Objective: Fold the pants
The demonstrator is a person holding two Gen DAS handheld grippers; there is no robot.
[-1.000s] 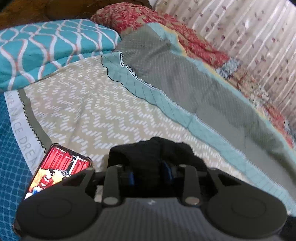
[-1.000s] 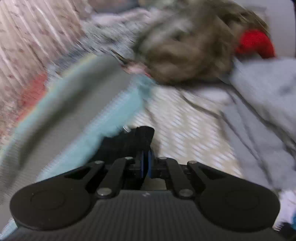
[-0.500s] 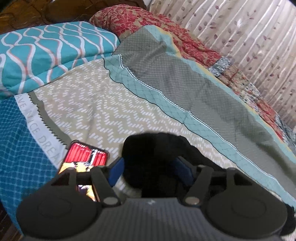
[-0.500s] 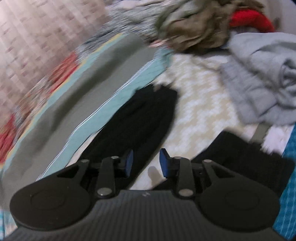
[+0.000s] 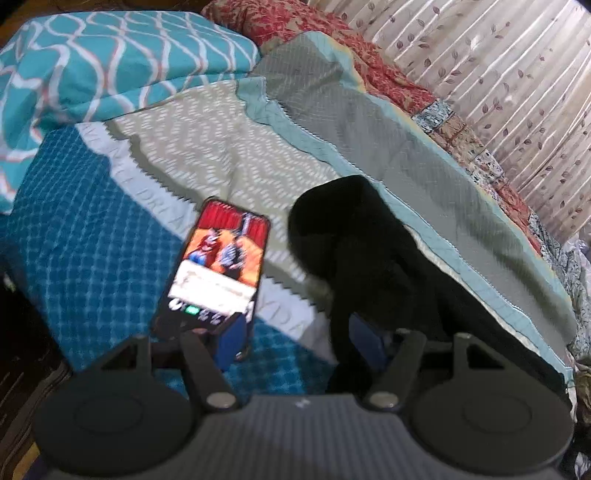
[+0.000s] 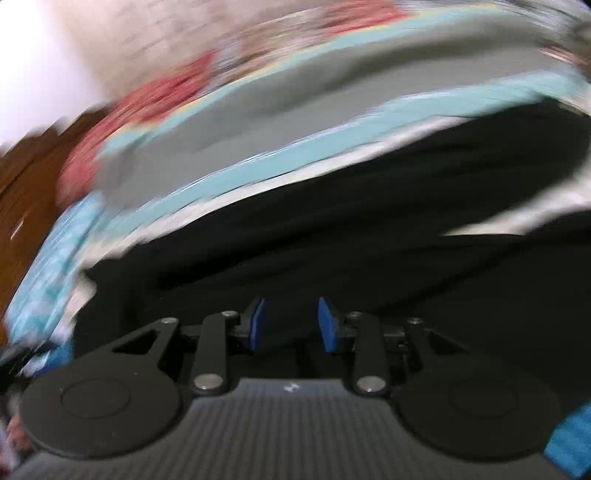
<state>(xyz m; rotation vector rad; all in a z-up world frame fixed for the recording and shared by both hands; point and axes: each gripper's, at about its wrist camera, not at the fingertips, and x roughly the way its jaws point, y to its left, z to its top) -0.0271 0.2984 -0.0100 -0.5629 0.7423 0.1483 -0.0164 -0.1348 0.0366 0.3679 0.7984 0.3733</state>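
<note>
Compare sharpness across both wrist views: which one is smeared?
Right wrist: bedding streaked by heavy motion blur, only the right hand-held gripper crisp over the black fabric pants. Left wrist: mildly soft, glowing rectangular phone legible; fisheye bending at edges.

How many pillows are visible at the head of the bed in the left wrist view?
2. A teal pillow with a white wavy pattern sits at upper left; a red floral pillow lies beside it toward the curtain. Others may be hidden beyond the frame.
</note>
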